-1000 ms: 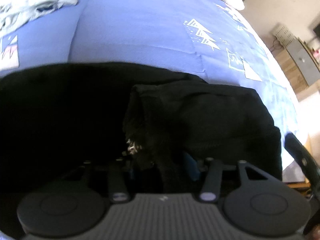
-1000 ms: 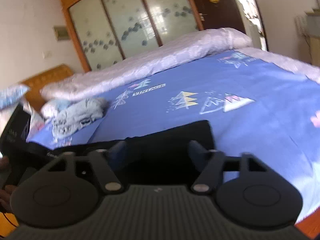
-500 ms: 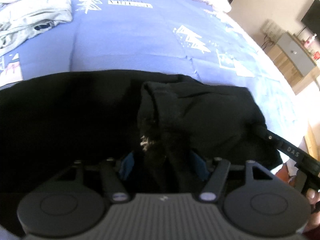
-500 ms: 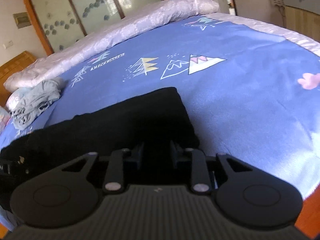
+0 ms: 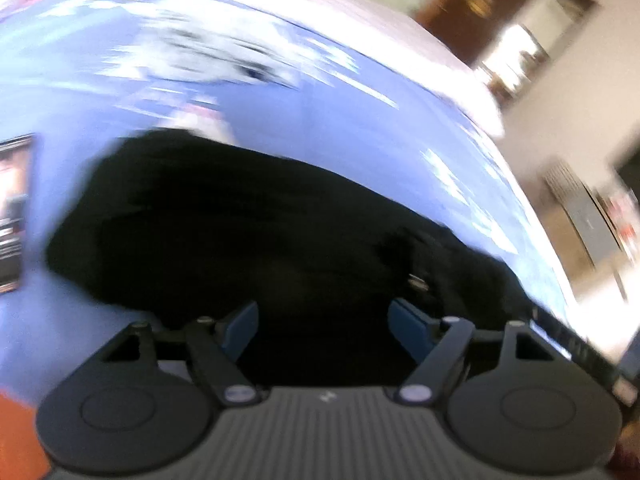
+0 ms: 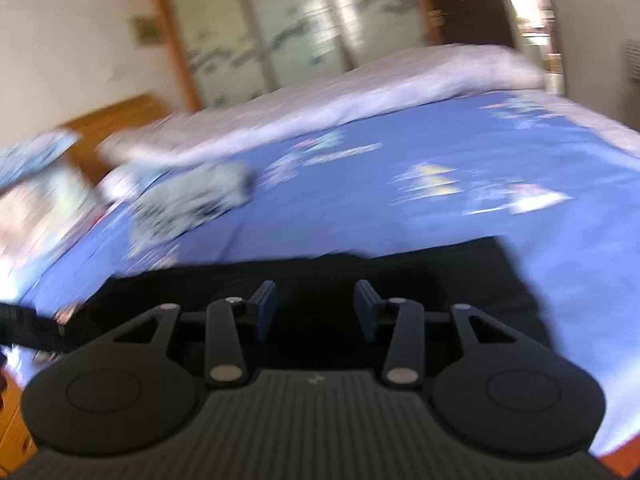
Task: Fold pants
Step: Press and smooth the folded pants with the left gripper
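The blue bedspread fills most of both views, printed with small pale motifs and bordered at 12 o'clock by a lavender quilt edge. The black pants lie flat on the bedspread as a broad dark mass, occupying the centre of the left wrist view and running from 9 o'clock to 3 o'clock across the lower half of the right wrist view; a bunched portion with a small metallic fastener sits at 3 o'clock in the left wrist view. A crumpled grey garment rests on the bedspread at 10 o'clock in the right wrist view, apart from the pants. The left gripper is spread wide, its blue pads well separated and holding nothing, positioned above the near edge of the pants. The right gripper is also spread, to a narrower gap, empty, above the pants; contact with the fabric cannot be determined. Both views are motion-blurred.
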Demonstrator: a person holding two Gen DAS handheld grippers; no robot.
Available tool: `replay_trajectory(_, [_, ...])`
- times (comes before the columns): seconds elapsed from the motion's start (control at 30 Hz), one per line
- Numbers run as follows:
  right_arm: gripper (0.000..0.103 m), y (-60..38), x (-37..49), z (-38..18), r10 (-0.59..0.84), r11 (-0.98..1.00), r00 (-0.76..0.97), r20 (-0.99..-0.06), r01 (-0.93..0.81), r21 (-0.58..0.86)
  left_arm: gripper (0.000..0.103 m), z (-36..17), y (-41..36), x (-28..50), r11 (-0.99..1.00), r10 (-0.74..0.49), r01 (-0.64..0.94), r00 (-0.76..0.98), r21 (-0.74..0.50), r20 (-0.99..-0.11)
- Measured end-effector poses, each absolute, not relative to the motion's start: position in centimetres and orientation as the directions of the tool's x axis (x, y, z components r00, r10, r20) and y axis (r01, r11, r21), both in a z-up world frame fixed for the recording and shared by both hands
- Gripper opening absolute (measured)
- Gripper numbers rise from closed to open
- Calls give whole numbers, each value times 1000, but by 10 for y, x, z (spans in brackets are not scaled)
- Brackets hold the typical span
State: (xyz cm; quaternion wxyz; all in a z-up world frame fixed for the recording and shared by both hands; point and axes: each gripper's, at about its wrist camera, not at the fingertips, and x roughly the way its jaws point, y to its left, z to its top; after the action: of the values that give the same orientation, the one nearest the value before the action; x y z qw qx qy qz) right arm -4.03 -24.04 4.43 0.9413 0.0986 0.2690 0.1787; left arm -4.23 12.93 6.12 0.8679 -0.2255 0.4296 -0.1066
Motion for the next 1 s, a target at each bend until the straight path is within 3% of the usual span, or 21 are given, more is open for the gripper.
replay_trajectory(0.1, [45, -211, -33, 33, 443, 896, 733, -517, -356, 264, 79, 54, 176, -47, 864, -274, -162, 643, -476, -716])
replay_trajectory(0.2, [46, -188, -18, 12, 395, 914, 649, -651, -352, 203, 81, 41, 213, -45, 825, -194, -304, 640, -477, -744])
replay_trajectory(0.37, [47, -199, -22, 33, 441, 897, 684, -581, -346, 273, 86, 24, 241, -30, 760, -212, -376, 627, -530, -750])
replay_trajectory(0.47, [47, -199, -27, 44, 457, 889, 719, -524, -362, 280, 96, 15, 246, -21, 735, -258, -367, 627, -571, -735])
replay_trajectory(0.57, [47, -193, -26, 41, 451, 893, 717, -532, -361, 270, 102, 5, 241, -9, 708, -269, -396, 614, -585, -742])
replay_trajectory(0.8, [47, -185, -26, 31, 458, 889, 685, -567, -347, 299, 100, 2, 218, 7, 723, -275, -375, 613, -580, -740])
replay_trajectory(0.87, [47, -183, -28, 30, 462, 887, 683, -566, -353, 298, 95, 2, 216, 12, 725, -266, -380, 615, -575, -742])
replay_trajectory(0.9, [48, -184, -30, 31, 463, 886, 682, -566, -353, 300, 87, 2, 214, 17, 734, -252, -380, 616, -562, -746])
replay_trajectory(0.93, [47, -184, -31, 30, 462, 887, 682, -567, -350, 302, 67, 2, 213, 21, 749, -232, -378, 618, -544, -751])
replay_trajectory(1.0, [47, -187, -30, 30, 462, 887, 680, -569, -343, 310, 47, 1, 212, 28, 777, -201, -379, 607, -502, -769])
